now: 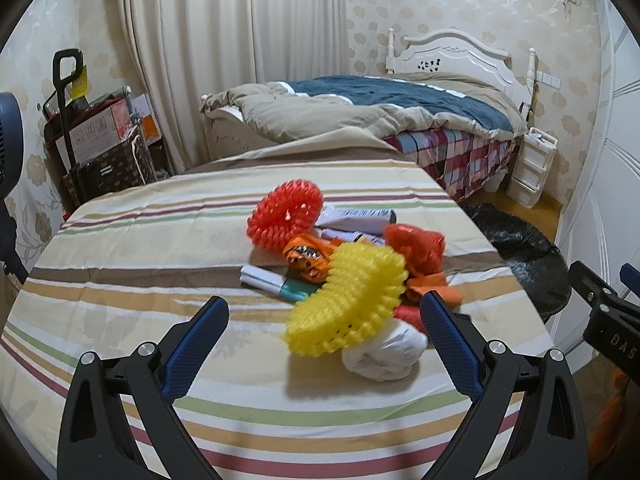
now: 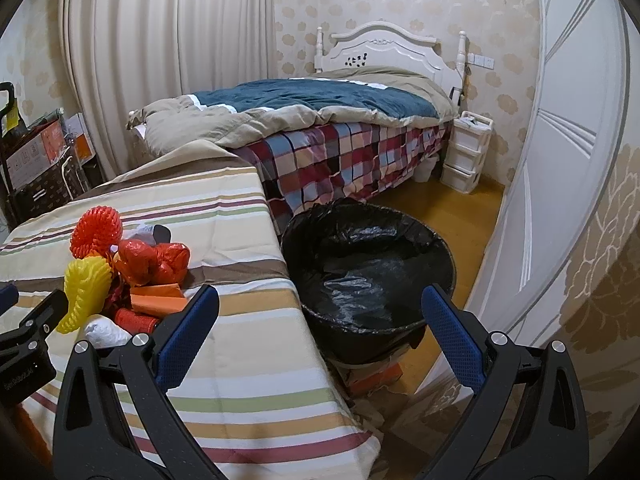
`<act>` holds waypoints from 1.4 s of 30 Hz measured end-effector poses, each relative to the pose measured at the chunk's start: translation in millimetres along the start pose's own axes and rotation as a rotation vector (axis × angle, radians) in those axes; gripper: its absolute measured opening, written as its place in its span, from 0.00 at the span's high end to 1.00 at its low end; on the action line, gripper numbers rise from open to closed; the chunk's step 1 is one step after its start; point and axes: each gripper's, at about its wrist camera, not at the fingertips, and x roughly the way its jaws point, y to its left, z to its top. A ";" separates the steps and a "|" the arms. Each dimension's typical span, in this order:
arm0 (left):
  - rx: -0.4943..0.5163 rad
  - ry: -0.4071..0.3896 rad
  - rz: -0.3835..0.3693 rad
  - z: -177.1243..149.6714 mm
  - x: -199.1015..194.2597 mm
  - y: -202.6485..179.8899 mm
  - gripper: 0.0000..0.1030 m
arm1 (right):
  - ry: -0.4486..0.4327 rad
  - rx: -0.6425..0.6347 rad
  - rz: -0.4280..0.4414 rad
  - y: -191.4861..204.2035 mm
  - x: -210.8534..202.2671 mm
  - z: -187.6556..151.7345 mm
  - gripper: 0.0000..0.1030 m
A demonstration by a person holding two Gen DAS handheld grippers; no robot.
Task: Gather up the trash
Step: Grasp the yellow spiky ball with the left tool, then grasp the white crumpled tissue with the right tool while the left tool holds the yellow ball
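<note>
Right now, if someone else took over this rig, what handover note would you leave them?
Left tool: open, empty, facing the trash pile.
Right tool: open, empty, aimed between the table edge and the bin.
Trash: yellow foam net, red foam net, red bag, white wad and wrappers all lie on the striped table.
Black-lined bin beside the table looks empty.
Done: nothing visible. Left: everything.

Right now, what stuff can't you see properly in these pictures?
- Bottom of the trash pile: left wrist view, the yellow foam net covers it.
- White wad: right wrist view, partly behind the right gripper.
- Bin: left wrist view, the table's edge hides its inside.
- Tube lettering: too blurred.
</note>
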 end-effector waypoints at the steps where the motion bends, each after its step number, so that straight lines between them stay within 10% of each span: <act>1: -0.001 0.004 0.002 -0.1 1.3 0.8 0.08 | 0.004 -0.001 0.001 -0.2 0.5 -1.4 0.05; 13: 0.056 0.017 0.019 6.9 23.6 -19.5 0.09 | 0.043 0.006 0.005 0.2 15.1 -1.8 0.06; 21: 0.054 0.077 -0.044 3.5 38.1 -12.9 0.62 | 0.075 0.000 0.023 4.5 24.8 -2.4 0.17; 26: 0.042 0.066 -0.091 5.0 26.7 -4.1 0.73 | 0.068 -0.016 0.034 12.7 20.5 -2.2 0.18; 42: -0.023 0.014 -0.005 -10.1 -10.6 71.1 0.74 | 0.067 -0.123 0.162 75.1 -2.6 -4.8 0.24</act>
